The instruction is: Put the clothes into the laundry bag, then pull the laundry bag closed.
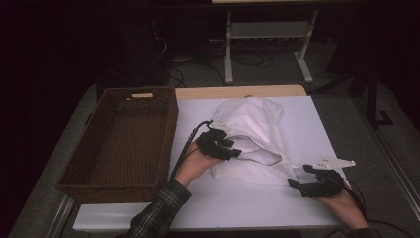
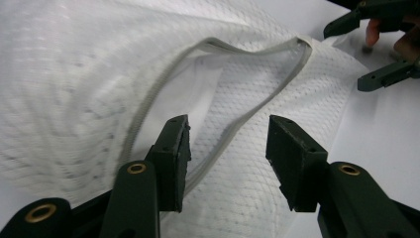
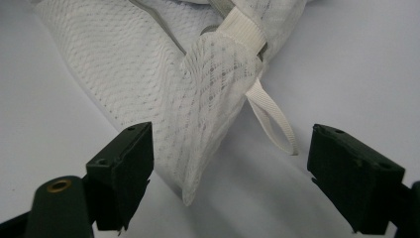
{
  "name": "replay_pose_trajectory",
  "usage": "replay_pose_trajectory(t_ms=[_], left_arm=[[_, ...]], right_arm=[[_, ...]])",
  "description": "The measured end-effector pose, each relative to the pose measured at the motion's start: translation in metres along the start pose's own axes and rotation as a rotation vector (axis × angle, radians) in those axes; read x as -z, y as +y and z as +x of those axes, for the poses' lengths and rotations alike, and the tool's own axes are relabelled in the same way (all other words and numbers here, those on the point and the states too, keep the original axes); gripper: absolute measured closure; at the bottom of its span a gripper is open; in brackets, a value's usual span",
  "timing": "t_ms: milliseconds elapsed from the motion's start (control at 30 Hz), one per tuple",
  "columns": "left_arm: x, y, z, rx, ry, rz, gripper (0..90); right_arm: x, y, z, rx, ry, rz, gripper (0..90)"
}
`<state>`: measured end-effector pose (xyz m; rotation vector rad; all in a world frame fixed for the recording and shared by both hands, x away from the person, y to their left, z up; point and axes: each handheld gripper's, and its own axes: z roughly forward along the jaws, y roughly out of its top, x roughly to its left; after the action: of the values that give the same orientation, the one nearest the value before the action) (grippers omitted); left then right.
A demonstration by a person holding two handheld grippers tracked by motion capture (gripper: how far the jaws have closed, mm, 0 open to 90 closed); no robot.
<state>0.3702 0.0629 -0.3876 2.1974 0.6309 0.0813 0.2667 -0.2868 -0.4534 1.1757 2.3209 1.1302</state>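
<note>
A white mesh bag (image 1: 252,129) lies crumpled on the white table top (image 1: 317,129), its grey zipper (image 2: 247,114) undone and curving across the mouth. My left gripper (image 1: 234,148) hovers over the bag's left-middle part. In the left gripper view its jaws (image 2: 228,134) stand open, with the zipper edge below the gap and neither pad pressing on it. My right gripper (image 1: 298,176) is at the bag's near right corner, also open. In the right gripper view the mesh corner (image 3: 208,124) and a white strap loop (image 3: 277,124) lie loose between the jaws (image 3: 230,144), untouched.
A brown wicker basket (image 1: 141,90) stands at the table's left side, a short way from my left hand. A strip of wooden table edge (image 1: 237,92) runs behind the bag. Beyond it are the white legs of another table (image 1: 228,49) and cables on the dark floor.
</note>
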Motion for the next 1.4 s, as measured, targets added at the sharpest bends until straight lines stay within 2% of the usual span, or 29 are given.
replay_pose_trajectory(t_ms=[300,533,833,867,1033,1067,1167,1200,1300,1333,1400], left_arm=[[0.008,0.007,0.004,-0.001,0.035,-0.034,51.4],[0.008,0.017,0.014,0.003,0.056,-0.057,51.3],[0.003,0.017,0.02,0.005,0.073,-0.043,50.6],[-0.002,0.015,0.024,0.011,0.087,-0.023,50.2],[-0.006,0.013,0.025,0.009,0.1,-0.011,52.4],[-0.009,0.013,0.025,0.0,0.123,0.002,52.4],[-0.011,0.012,0.026,-0.002,0.136,0.013,54.0],[-0.012,0.012,0.027,-0.003,0.138,0.014,60.1],[-0.012,0.012,0.027,0.001,0.141,0.011,70.5],[-0.012,0.011,0.028,0.002,0.136,0.011,70.5],[-0.012,0.011,0.028,0.001,0.133,0.012,81.1]], right_arm=[[0.0,-0.002,-0.003,-0.006,-0.005,0.0,17.7],[-0.001,-0.001,-0.003,-0.006,0.0,-0.001,17.7],[-0.001,-0.001,-0.004,-0.009,0.004,0.0,17.9],[-0.001,-0.001,-0.004,-0.008,0.005,0.0,18.0],[-0.001,-0.001,-0.004,-0.009,0.006,-0.001,18.3],[-0.001,-0.001,-0.004,-0.01,0.006,-0.002,18.3],[-0.001,-0.001,-0.004,-0.012,0.007,-0.001,18.6],[-0.001,-0.001,-0.004,-0.01,0.006,0.0,18.8],[-0.001,-0.001,-0.004,-0.009,0.005,0.002,19.0],[-0.001,-0.001,-0.004,-0.009,0.006,0.002,19.1],[-0.001,-0.001,-0.004,-0.009,0.007,0.003,19.2]])
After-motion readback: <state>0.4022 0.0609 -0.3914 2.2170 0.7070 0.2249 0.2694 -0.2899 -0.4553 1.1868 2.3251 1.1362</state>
